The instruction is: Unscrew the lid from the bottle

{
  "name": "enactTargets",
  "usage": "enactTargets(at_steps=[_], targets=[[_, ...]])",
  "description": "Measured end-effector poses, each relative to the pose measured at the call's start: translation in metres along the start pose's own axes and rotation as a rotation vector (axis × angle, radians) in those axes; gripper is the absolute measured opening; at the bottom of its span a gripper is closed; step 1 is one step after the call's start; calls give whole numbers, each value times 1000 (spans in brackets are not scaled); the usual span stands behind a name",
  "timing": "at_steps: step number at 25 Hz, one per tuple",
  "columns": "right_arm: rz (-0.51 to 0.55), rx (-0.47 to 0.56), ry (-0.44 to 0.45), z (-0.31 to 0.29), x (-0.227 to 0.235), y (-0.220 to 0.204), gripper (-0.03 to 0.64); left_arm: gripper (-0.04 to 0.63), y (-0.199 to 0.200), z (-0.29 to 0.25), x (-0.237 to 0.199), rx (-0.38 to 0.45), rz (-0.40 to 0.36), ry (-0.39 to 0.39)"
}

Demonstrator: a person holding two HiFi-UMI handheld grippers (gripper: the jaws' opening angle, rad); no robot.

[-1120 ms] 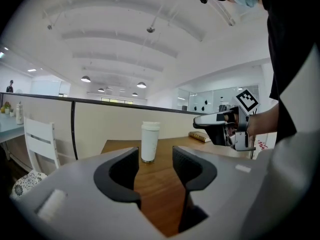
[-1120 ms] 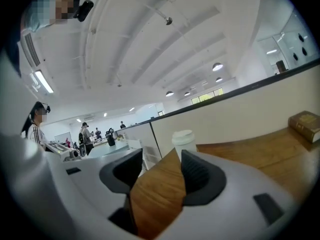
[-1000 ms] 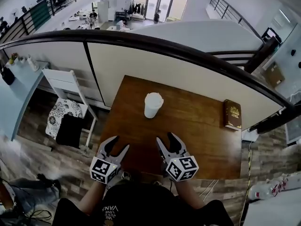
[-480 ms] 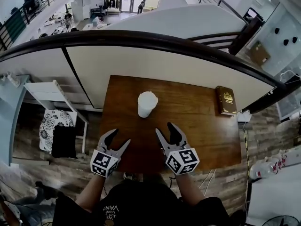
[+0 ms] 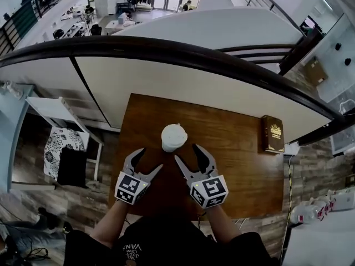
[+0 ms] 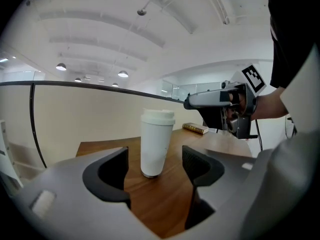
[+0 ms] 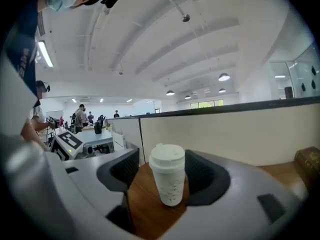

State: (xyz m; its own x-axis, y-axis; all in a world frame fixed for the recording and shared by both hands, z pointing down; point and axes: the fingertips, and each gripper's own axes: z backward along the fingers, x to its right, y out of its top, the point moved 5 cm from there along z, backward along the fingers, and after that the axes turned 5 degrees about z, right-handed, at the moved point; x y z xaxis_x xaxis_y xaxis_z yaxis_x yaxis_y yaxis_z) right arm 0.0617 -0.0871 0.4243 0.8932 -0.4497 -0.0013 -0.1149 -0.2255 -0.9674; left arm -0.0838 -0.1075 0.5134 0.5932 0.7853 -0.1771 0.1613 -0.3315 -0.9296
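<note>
A white bottle (image 5: 173,138) with a white lid (image 6: 158,116) stands upright on the brown table (image 5: 238,154), near its middle. My left gripper (image 5: 148,160) hovers just short of it on the near left, its jaws opening, with nothing between them. My right gripper (image 5: 187,153) is close on the near right, and its jaws are also opening. In the right gripper view the bottle (image 7: 168,181) stands just ahead of the dark pads (image 7: 202,174), which do not touch it. The left gripper view shows the bottle (image 6: 155,146) further off, beyond its pads (image 6: 199,165).
A brown book (image 5: 273,133) lies at the table's right edge. A cream partition wall with a dark rail (image 5: 183,54) runs behind the table. A white chair (image 5: 64,134) with dark and patterned cushions stands to the left, over a wood floor.
Both grippers have moved forward over the table toward the bottle, the right one nearest. Both pairs of jaws stand wider than before.
</note>
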Motion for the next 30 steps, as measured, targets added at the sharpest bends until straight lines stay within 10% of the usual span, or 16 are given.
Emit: enactTargets(at_steps=[30], targets=[[118,90,387,-65,27,-8,291,350,-1,-102,-9,36,-86,-205]])
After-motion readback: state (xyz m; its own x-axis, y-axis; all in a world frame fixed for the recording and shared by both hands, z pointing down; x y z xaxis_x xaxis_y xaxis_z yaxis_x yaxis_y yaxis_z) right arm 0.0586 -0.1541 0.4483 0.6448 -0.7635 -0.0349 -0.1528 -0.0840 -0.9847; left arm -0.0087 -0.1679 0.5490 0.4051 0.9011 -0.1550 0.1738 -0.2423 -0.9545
